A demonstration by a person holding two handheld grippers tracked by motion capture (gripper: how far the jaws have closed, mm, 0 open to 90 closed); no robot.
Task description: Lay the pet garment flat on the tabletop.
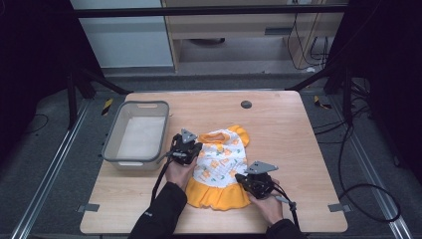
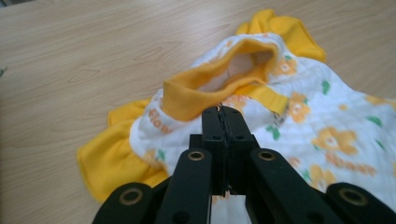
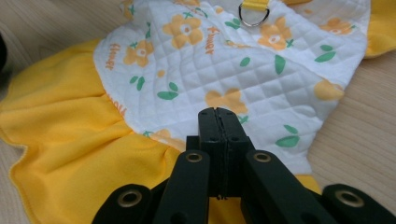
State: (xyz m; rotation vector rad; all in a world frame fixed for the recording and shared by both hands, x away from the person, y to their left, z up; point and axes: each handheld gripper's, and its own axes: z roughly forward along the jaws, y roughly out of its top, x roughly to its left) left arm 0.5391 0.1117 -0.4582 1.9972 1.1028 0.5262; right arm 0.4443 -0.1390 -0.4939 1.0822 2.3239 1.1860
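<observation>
Apparently to lift it flat, left tongs [image 2: 223, 112] pinch the dress [image 1: 221, 167] beside its collar [image 2: 212, 91], right tongs [image 3: 218, 114] its hem-side edge.

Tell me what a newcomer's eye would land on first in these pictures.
First, the small white garment with orange flowers and a yellow ruffled hem, lying near the middle of the wooden table. Next, the left gripper at its collar side and the right gripper by its hem, both with jaws closed. A grey basin sits at the table's left edge.
</observation>
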